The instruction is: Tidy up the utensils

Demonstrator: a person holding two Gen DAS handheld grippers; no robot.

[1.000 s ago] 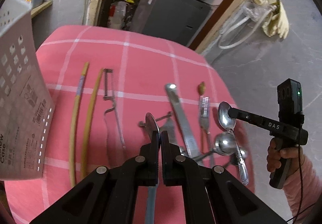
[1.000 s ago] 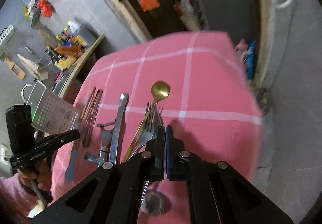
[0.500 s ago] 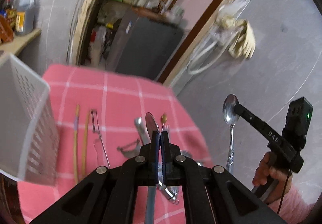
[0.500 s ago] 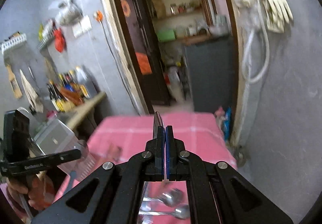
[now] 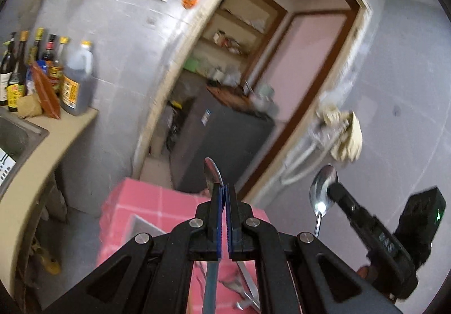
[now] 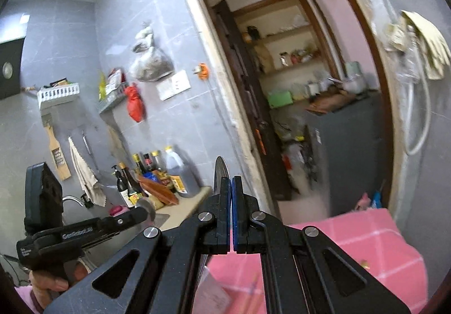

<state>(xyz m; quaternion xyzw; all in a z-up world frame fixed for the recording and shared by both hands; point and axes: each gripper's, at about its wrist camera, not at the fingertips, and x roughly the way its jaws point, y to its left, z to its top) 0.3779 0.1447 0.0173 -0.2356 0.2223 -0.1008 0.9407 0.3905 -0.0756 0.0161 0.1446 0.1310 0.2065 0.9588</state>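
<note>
The left gripper [image 5: 224,195] is pinching a spoon [image 5: 212,173] between its closed fingers, the bowl sticking up above the fingertips and the blue-grey handle running down beneath them. The right gripper [image 6: 231,187] is likewise clamped on a second spoon [image 6: 220,170], which its own view is showing only edge-on as a thin dark sliver above the fingertips.

The left wrist view is giving the clearer look at that second spoon [image 5: 322,190]: its shiny bowl is standing upright against the grey wall, gripped at the neck by the right gripper [image 5: 334,192], with the thin handle hanging straight down. The person's hand [image 5: 366,270] is barely peeking out under that gripper's body. Below, the same view is showing the pink checked tablecloth [image 5: 146,201], a pale basket [image 5: 146,226] sitting on it and a few metal utensils [image 5: 245,291] lying near the bottom edge, partly hidden by the gripper arms.

The right wrist view is showing what the left cannot: the left gripper [image 6: 145,211] from the side, with the hand [image 6: 48,283] and a pink sleeve [image 6: 24,300] below it, and the round bowl of its spoon [image 6: 150,208] at the tip, blurred. It is also taking in the bottles [image 6: 146,173] on the counter, a wall shelf [image 6: 59,92] and the doorway [image 6: 296,88]. The tablecloth [image 6: 366,240] is filling its lower right, with the basket [image 6: 212,294] only a faint pale shape under the arms.
</note>
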